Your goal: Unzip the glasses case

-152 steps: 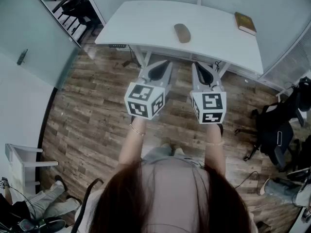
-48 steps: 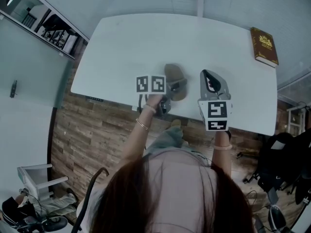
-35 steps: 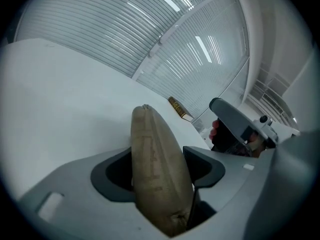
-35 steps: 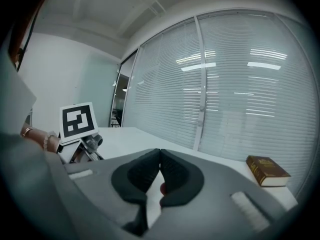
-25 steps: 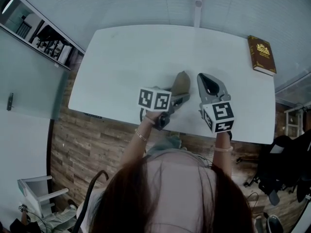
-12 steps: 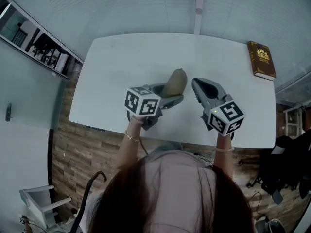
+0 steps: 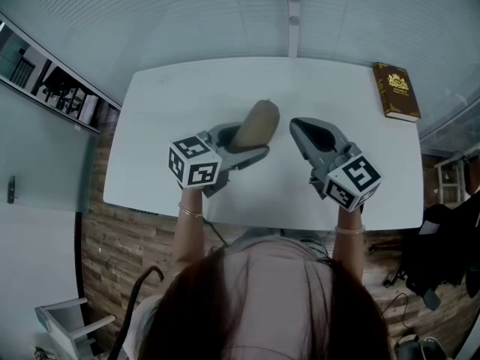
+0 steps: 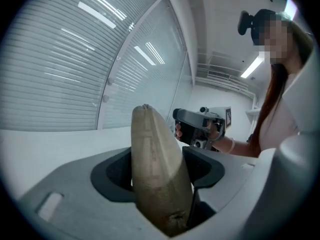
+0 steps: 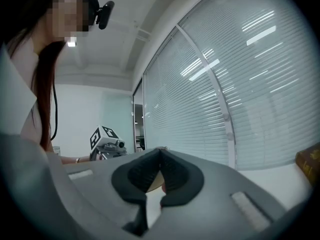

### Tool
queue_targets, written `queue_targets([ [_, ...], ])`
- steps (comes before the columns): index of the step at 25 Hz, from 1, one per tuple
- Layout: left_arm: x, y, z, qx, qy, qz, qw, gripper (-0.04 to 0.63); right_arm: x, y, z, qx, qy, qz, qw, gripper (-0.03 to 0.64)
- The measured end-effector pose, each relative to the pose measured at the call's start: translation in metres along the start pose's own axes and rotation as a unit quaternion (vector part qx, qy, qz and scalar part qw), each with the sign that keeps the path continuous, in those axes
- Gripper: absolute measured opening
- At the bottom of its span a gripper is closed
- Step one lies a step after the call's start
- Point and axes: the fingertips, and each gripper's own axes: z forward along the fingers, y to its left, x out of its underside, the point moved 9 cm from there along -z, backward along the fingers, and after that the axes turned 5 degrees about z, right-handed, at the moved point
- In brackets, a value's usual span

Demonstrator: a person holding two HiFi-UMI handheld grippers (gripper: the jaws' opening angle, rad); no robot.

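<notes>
Tan glasses case [image 7: 256, 123] pinched lengthwise along left claw [image 7: 247, 142], tip outward; right claw [image 7: 300, 130] closed.

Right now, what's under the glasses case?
Only bare white table shows around and below the glasses case, which the left gripper holds. The patch straight beneath it is covered by the case and the jaws.

A brown book [image 7: 396, 91] with a gold emblem lies flat at the far right corner of the white tabletop [image 7: 180, 88]. Slatted blinds [image 7: 187, 13] run behind its far edge. Wood-plank floor [image 7: 112, 238] shows beyond the near edge, and shelving [image 7: 51, 92] stands off the left edge.
</notes>
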Motion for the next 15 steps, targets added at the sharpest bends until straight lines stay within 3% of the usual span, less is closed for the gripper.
queue_targets([
  [9, -0.016, -0.017, 0.02, 0.06, -0.021, 0.04, 0.9971, 0.299, -0.022, -0.034, -0.011, -0.069, 0.037, 0.045, 0.996, 0.003],
  [15, -0.02, -0.019, 0.027, 0.073, -0.015, 0.051, 0.9959, 0.299, -0.026, -0.05, -0.01, -0.121, 0.058, 0.054, 0.99, 0.003],
])
